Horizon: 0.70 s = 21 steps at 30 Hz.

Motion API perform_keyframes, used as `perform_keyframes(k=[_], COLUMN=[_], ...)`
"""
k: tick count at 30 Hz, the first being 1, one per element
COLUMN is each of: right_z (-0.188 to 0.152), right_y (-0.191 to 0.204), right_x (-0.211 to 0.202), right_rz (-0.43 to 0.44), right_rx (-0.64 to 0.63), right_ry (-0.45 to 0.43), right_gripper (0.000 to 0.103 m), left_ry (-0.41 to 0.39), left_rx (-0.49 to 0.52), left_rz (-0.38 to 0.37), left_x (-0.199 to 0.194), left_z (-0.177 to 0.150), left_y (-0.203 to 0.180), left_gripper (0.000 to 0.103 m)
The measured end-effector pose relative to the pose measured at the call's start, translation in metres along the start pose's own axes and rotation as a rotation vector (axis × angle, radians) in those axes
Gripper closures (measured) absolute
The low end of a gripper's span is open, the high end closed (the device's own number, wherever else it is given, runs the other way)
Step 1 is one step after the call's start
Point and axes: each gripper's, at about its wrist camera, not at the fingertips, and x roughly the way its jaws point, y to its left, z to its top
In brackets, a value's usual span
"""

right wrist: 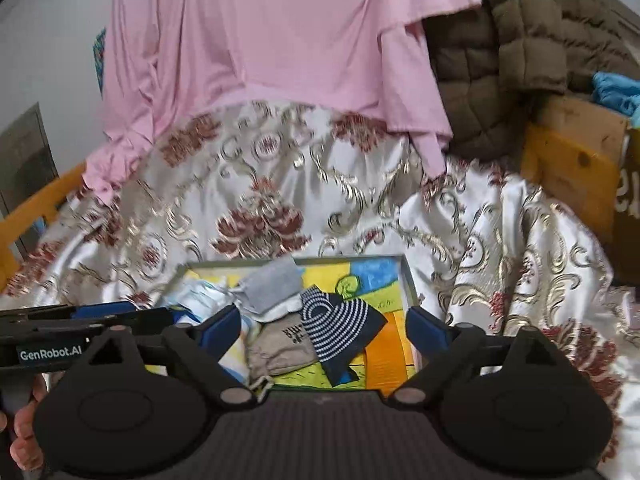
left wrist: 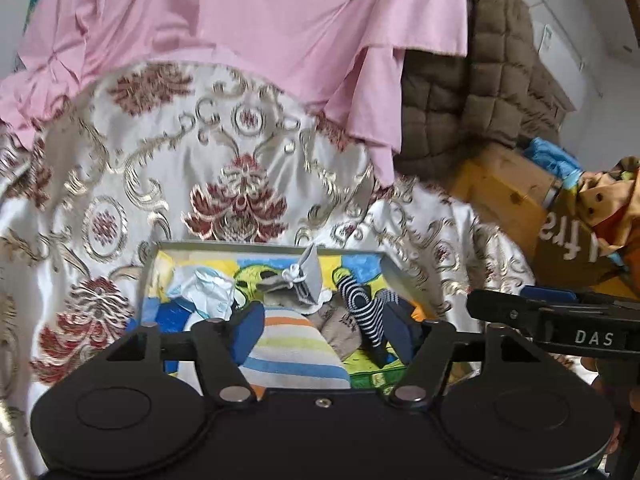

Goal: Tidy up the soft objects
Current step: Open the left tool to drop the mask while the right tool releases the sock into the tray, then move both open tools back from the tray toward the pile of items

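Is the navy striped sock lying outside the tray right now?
No, the navy striped sock lies inside the tray, partly over the beige sock.

My left tongs' body covers the near edge of the tray [left wrist: 390, 270], so I can't see how the striped pastel cloth [left wrist: 294, 350] ends. The pink sheet [left wrist: 280, 20] runs off the top edge in both views. Print on the beige sock [right wrist: 284, 346] is too small to read. The brown box's [left wrist: 572, 244] white lettering is cut off. The patterned bedspread [right wrist: 260, 184] looks smeared.
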Motion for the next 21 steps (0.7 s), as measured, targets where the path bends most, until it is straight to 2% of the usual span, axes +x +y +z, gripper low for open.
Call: perform_keyframes(k=[1,3,5,10,15,21], right_z=[0.000,-0.002,-0.004,-0.014,-0.031,-0.052], right_y=[0.003,0.008,0.011,0.019,0.029,0.041], right_x=[-0.010,-0.028,-0.044,-0.078,-0.110,-0.145], right_rz=[-0.015,-0.038,-0.043,-0.045,-0.079,-0.116], right_rx=[-0.007,-0.027,-0.031,-0.012,-0.058,-0.092], right_ry=[-0.016,-0.037,-0.056,-0.088,-0.117,-0.164], right_gripper=[0.004,0.002,0.000,0.000,0.000,0.000], left_ry=[-0.008,-0.023,-0.045,-0.084,-0.117,-0.154], left_rx=[0.001,0.010,0.023,0.035,0.042,0.051], left_rz=[0.001,0.008,0.019,0.017,0.019,0.030], left_x=[-0.008,-0.024,-0.040,-0.079,-0.115,-0.151], left_z=[0.000,0.000,-0.002,-0.012,-0.028,-0.049], left_y=[-0.002,-0.007,-0.012,-0.022,-0.029,-0.037], left_gripper=[0.031,0.021,0.018,0.013,0.005,0.003])
